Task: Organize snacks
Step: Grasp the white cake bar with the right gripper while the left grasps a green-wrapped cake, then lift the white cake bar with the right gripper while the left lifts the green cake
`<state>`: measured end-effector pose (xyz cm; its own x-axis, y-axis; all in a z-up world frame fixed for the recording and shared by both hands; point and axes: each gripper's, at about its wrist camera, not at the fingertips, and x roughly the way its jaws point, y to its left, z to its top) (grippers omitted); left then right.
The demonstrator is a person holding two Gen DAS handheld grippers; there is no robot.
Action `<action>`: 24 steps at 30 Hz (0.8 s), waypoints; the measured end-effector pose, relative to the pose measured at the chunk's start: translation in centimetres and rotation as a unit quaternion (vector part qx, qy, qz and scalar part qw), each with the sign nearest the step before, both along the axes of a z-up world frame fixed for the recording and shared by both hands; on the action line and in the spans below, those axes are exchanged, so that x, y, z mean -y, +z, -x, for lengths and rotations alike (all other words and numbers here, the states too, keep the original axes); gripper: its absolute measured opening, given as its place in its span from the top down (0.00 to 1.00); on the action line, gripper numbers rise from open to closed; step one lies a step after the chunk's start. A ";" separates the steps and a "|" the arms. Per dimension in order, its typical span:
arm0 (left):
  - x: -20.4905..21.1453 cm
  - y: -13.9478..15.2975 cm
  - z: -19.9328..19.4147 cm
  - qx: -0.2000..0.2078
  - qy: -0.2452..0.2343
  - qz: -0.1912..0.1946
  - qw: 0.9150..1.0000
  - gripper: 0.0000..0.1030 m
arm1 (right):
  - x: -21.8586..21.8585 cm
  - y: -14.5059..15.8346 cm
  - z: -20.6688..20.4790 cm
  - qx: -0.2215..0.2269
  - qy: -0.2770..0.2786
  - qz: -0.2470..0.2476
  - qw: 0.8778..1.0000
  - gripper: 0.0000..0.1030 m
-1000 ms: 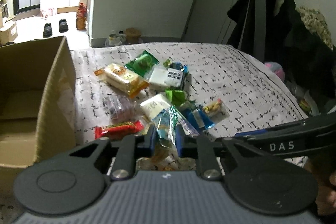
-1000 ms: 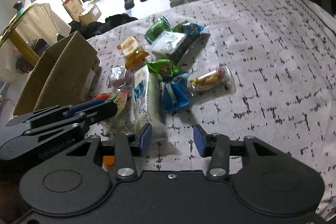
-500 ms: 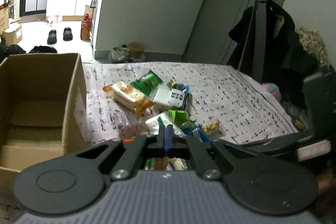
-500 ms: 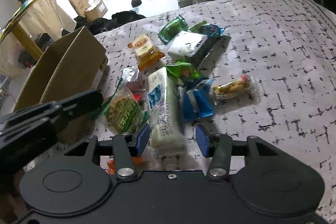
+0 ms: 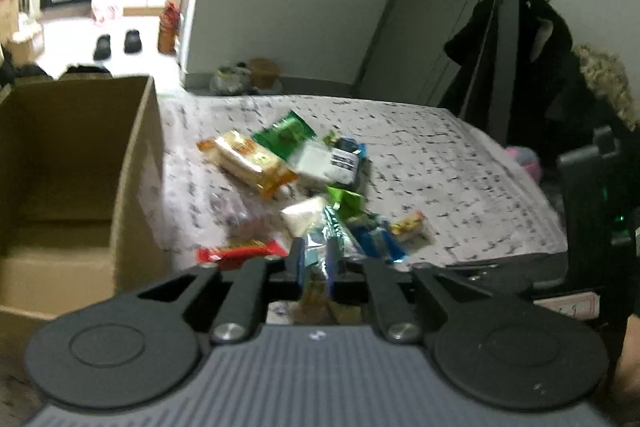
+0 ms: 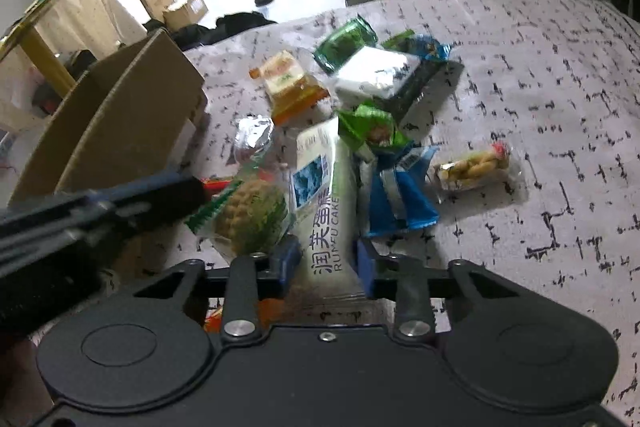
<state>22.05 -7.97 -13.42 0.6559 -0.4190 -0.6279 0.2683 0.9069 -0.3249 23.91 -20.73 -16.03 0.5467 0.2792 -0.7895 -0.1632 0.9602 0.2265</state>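
At the far left an open cardboard box [image 5: 76, 187] stands on the patterned bed cover [image 5: 440, 163], its near wall beside the pile of snacks. The left tongs [image 5: 316, 263] are nearly closed, their blue pads pinching a green-edged biscuit packet [image 6: 250, 215], which the right wrist view shows held out just left of the other tool. A red wrapper [image 5: 240, 250] lies just left of these tongs, near the box. Farther back in the pile sit an orange-ended cake pack [image 5: 250, 161], a green packet [image 5: 286, 133] and a white pack with a dark label [image 5: 328, 163], close together. The right tongs [image 6: 326, 265] stand partly open around the near end of a long white RUNFU CAKE pack [image 6: 324, 203]; whether the pads press on it cannot be told. Right of that lie a green wrapper [image 6: 370, 131], a blue packet [image 6: 396, 195], and, a little apart, a clear packet of small yellow snacks [image 6: 474, 167].
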 end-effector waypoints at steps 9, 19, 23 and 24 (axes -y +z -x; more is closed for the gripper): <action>-1.6 0.0 0.4 0.005 0.015 0.061 0.998 0.22 | 0.9 0.1 0.3 0.003 -0.002 -0.035 0.999 0.76; -0.3 -0.3 0.1 0.001 0.001 0.025 1.000 0.20 | 3.2 0.3 1.2 0.005 -0.007 -0.059 0.998 0.77; 0.6 -1.4 -0.2 -0.013 -0.004 -0.003 1.000 0.20 | 4.0 0.7 1.5 0.013 -0.022 -0.034 0.999 0.78; 0.8 -1.7 -0.3 -0.018 -0.002 -0.010 1.000 0.19 | 4.0 0.8 1.5 0.015 -0.024 -0.025 0.999 0.78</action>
<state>22.38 -8.78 -15.16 0.6319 -0.4086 -0.6586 0.2597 0.9123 -0.3167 22.37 -24.70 -15.26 0.5835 0.2913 -0.7581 -0.1244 0.9545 0.2710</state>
